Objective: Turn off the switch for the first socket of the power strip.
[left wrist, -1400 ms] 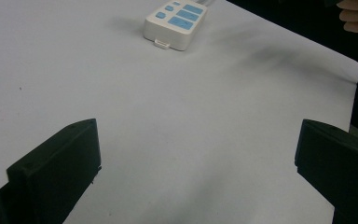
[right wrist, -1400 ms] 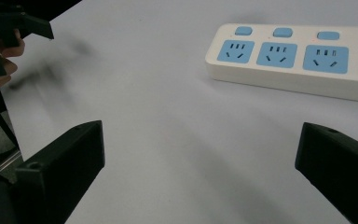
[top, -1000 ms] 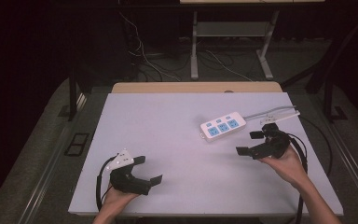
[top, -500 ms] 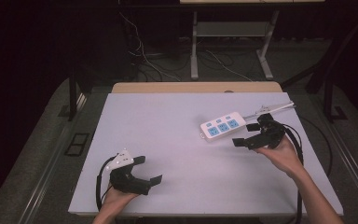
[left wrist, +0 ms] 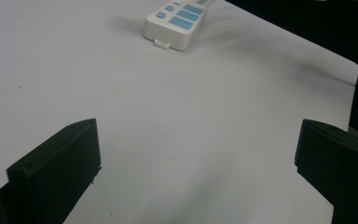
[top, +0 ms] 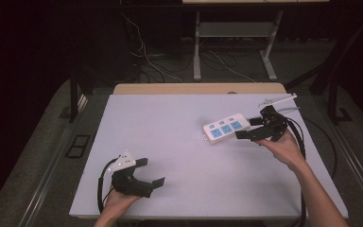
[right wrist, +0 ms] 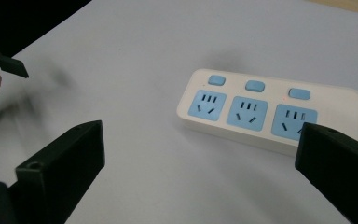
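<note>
Right gripper [top: 246, 128], jaws apart, hovers at the power strip [top: 226, 127], just ahead on the tabletop [top: 170, 123]; closing off-centre could skid it, perhaps snagging its cord. Left gripper [top: 152, 172] rests open.

— Where does the power strip [top: 225, 128] lie?
— On the surface [top: 179, 123], right of the middle, toward the far side.
— And the right tongs [top: 247, 128]?
— Just beside the strip's right end, above the surface.
— The left tongs [top: 152, 172]?
— At the near left edge, well apart from the strip, which lies ahead of them to the right.
</note>
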`<state>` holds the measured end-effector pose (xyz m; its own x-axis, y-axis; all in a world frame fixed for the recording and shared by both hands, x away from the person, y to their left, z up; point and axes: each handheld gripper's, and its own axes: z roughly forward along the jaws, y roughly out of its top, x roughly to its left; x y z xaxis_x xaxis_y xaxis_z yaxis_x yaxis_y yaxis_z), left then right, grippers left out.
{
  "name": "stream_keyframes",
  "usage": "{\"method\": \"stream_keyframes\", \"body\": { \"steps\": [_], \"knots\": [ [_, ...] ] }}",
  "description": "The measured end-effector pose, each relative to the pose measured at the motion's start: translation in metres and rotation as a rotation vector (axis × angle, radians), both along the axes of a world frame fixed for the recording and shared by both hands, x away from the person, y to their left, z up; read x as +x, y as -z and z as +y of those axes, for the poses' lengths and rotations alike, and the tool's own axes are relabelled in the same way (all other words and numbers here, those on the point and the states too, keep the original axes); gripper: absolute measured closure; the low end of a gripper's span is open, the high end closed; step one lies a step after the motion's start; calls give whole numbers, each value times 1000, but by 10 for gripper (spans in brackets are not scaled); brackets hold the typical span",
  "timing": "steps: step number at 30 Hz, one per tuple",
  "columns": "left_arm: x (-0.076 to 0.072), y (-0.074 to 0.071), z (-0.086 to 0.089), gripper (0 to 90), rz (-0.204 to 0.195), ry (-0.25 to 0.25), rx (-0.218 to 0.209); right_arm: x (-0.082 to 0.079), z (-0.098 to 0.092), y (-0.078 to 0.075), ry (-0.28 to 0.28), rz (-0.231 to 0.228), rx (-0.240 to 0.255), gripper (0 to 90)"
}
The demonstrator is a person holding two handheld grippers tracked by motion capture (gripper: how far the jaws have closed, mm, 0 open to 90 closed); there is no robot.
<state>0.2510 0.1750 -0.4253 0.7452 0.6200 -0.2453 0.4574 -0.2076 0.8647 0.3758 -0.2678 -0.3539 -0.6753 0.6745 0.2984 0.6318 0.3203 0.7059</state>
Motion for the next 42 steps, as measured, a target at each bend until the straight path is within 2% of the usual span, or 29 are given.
{"method": "stream_keyframes", "body": {
  "steps": [22,34,42],
  "knots": [
    [2,0,2,0,2,-3,-4,51,8,-23,58,10,-36,12],
    [3,1,1,0,6,5,-2,75,17,-17,97,24,-56,12],
    [3,1,1,0,7,9,0,85,17,-11,113,23,-38,12]
  ]
}}
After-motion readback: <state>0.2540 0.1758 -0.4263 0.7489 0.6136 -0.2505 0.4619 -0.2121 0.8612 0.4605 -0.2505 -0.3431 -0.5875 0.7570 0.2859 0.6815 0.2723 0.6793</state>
